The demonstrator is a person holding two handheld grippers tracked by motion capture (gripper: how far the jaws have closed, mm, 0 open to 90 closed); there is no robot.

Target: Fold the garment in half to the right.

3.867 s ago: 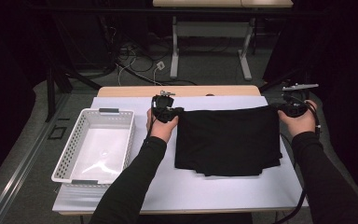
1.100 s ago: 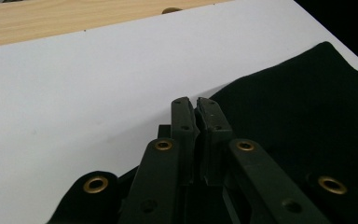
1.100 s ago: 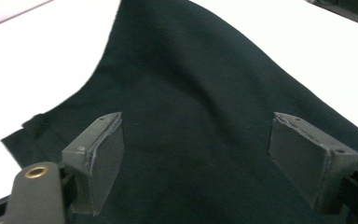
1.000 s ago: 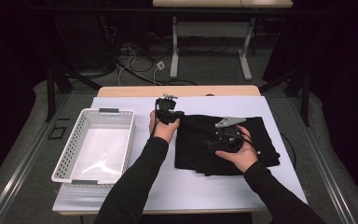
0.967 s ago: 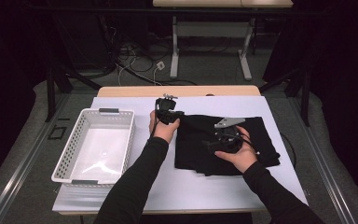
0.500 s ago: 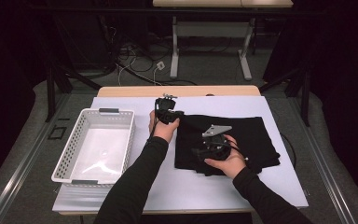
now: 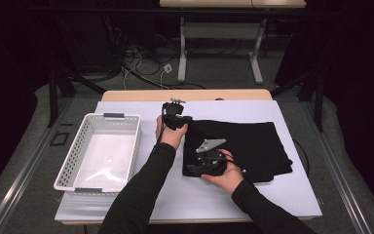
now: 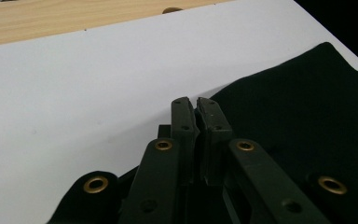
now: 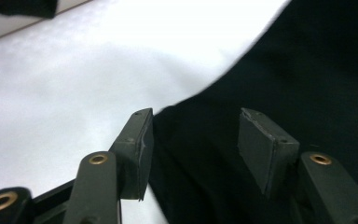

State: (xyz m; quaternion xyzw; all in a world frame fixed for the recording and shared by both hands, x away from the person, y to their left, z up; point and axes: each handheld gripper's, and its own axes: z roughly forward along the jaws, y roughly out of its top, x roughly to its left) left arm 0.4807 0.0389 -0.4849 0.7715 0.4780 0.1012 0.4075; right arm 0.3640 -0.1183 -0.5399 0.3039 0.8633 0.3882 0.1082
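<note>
As right tongs (image 7: 191, 170) cross black cloth (image 7: 253, 146) leftward, jaws closing.

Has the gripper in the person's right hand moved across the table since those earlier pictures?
Yes. The right gripper has travelled from the far right corner of the folded black cloth leftward to its near left corner, toward the white plastic basket.

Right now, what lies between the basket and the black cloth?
In the high view, the left hand and its forearm cross the bare white table between the basket and the cloth.
</note>
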